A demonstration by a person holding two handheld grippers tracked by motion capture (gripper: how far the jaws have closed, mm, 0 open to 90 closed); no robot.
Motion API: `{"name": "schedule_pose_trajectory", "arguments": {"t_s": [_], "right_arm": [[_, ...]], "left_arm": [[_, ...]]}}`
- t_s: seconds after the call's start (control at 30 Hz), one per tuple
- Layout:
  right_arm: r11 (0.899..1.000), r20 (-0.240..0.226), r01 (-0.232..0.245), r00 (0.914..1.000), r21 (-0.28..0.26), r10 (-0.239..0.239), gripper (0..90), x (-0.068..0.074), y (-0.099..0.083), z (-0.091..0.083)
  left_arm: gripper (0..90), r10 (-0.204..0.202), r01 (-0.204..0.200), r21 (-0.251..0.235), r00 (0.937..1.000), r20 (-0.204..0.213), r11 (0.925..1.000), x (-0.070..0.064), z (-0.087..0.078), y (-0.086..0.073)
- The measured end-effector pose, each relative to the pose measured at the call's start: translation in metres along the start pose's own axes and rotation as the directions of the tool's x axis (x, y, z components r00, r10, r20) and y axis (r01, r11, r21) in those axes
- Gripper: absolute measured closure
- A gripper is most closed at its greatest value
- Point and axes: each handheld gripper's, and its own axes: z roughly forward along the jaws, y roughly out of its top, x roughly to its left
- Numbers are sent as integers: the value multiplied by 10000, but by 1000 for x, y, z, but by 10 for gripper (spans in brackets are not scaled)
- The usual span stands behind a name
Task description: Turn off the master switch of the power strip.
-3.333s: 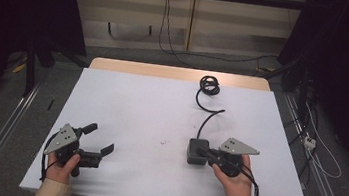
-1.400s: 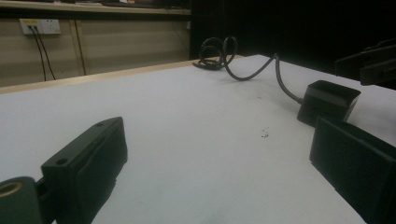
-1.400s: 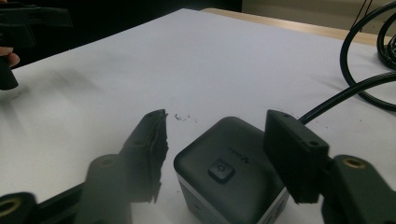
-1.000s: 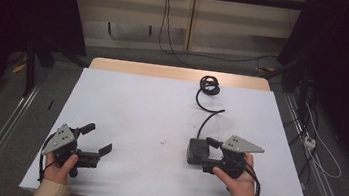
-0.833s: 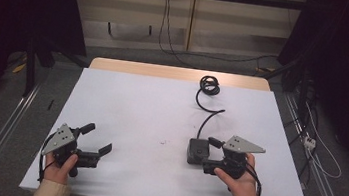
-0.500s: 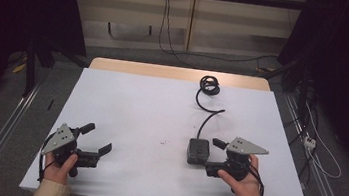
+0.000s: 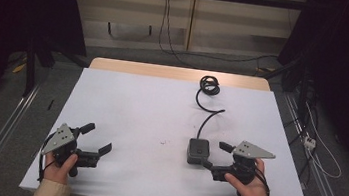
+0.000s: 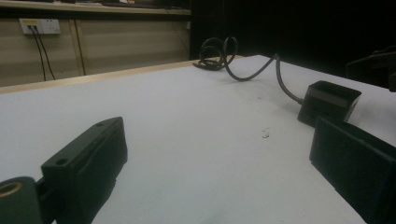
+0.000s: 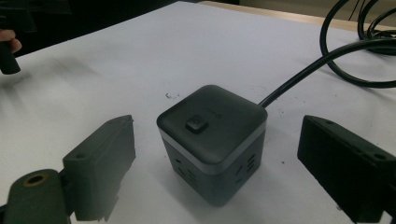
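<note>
A dark grey cube power socket (image 7: 198,151) with a button on top stands on the white table (image 7: 151,110), right of the middle. Its black cable (image 7: 206,119) runs back to a coil (image 7: 209,86) near the far edge. My right gripper (image 7: 215,156) is open just right of the cube, jaws pointing at it without touching. In the right gripper view the cube (image 9: 212,135) stands just beyond the open gripper (image 9: 218,128). My left gripper (image 7: 97,137) rests open and empty at the front left. The left gripper view shows its own open gripper (image 8: 219,158) and the cube (image 8: 329,100) farther off.
A wooden strip (image 7: 165,72) edges the table's far side. A wall socket (image 8: 39,25) with plugged leads is behind. Loose cables and a white plug strip (image 7: 309,141) lie on the floor at right. Metal rails (image 7: 2,132) run along both sides.
My right gripper has drawn back to the right, away from the cube, which stays in place. The left gripper has not moved.
</note>
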Motion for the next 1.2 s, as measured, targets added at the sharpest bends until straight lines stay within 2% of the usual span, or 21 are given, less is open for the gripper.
{"name": "schedule_pose_trajectory", "arguments": {"t_s": [0.37, 0.5, 0.77, 1.2], "right_arm": [[9995, 461, 326, 9984, -7, -325, 102, -10, -10, -10], [9998, 543, 122, 9985, -179, -112, 101, -14, -11, -15], [9999, 667, 153, 9977, 51, -156, 101, -19, -19, -20], [9999, 909, 110, 9958, 119, -121, 108, -25, -26, -29]], "left_arm": [[40, -42, 41, 21, 10000, 31, 10000, 0, 2, 0], [40, -16, 16, 10, 10000, 38, 10000, -1, 2, 0], [40, -29, 29, 9, 10000, 22, 10000, -1, 2, 0], [40, 9, -9, 36, 10000, 16, 10000, -1, 2, 0]]}}
